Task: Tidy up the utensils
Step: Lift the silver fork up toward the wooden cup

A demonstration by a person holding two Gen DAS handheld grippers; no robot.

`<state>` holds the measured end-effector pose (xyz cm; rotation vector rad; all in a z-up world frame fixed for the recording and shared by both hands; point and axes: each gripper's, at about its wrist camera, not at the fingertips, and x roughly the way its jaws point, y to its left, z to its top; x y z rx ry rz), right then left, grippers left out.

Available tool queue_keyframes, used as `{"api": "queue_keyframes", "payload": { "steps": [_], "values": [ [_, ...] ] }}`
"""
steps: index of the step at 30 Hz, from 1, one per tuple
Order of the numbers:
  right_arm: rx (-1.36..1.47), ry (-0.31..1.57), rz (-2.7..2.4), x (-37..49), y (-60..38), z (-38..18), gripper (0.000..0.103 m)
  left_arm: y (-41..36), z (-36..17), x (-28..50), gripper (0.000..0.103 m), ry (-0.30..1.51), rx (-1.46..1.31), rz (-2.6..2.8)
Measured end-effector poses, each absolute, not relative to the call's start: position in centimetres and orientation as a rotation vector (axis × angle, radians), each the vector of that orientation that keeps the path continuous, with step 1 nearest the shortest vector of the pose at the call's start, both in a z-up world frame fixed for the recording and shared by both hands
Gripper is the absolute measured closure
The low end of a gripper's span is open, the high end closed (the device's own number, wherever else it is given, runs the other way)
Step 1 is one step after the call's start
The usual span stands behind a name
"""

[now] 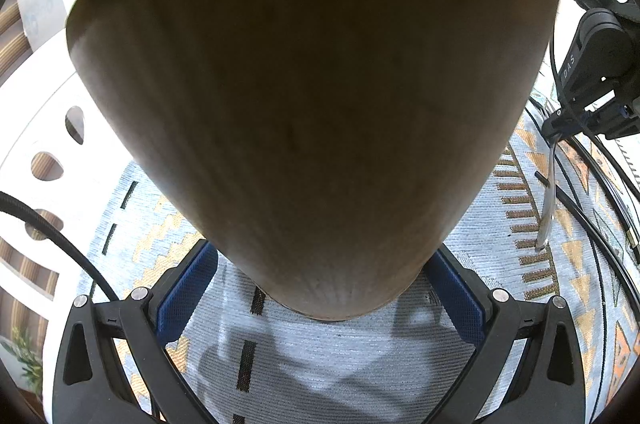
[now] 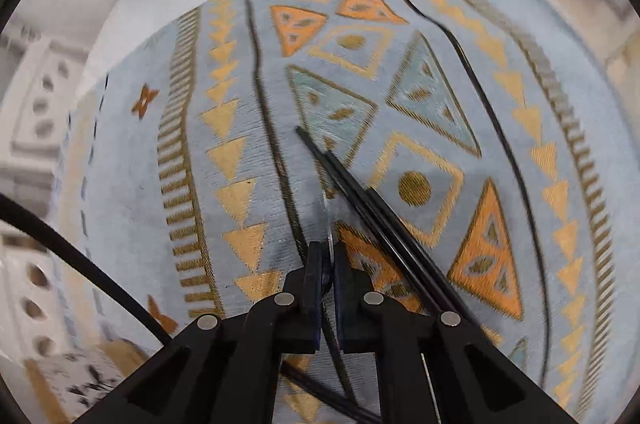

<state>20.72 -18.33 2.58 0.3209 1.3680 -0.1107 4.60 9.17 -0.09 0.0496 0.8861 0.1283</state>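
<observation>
At the far left of the left wrist view, a white chair back [image 1: 38, 127] with teardrop cut-outs curves past, and a black cable [image 1: 60, 240] runs in front of it down toward the left gripper [image 1: 320, 298]. That gripper stands with its blue-padded fingers [image 1: 188, 288] spread wide around the narrow lower end of a large wooden holder [image 1: 312, 95], which fills most of the view and hangs over the patterned tablecloth [image 1: 320, 356]; the pads sit at the holder's sides, but whether they press on it is hidden, so the grip cannot be told. Further right, the right gripper [image 1: 554, 133] appears from outside, pointing down with a clear, thin utensil [image 1: 547, 207] hanging from its tips, the lower end close to the cloth. Just beside it lie black chopsticks [image 1: 580, 212], running along the cloth. In the right wrist view, the right gripper's fingers [image 2: 312, 276] are pinched nearly together on the thin clear utensil [image 2: 329, 224], seen edge-on between the pads. To its right the pair of black chopsticks [image 2: 360, 199] lies slantwise on the tablecloth [image 2: 432, 127], passing under the right finger.
</observation>
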Motion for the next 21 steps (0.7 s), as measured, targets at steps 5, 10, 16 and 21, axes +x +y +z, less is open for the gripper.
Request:
{"api": "queue_keyframes", "payload": {
  "steps": [5,10,16,21],
  "values": [
    [0.496,1.271,-0.012,18.9,-19.8,4.8,0.100,9.1,-0.1,4.6,0.000,0.887,0.050,0.129],
    [0.607,1.161,0.063,16.5,-21.1,10.5,0.100,9.2,-0.1,4.6,0.000,0.886,0.050,0.129],
    [0.638,0.935,0.187,15.9,-19.4,19.7,0.100,9.2,-0.1,4.6,0.000,0.886,0.050,0.129],
    [0.618,0.810,0.313,15.2,-16.4,26.0,0.100,9.2,-0.1,4.6,0.000,0.886,0.049,0.129]
  ]
}}
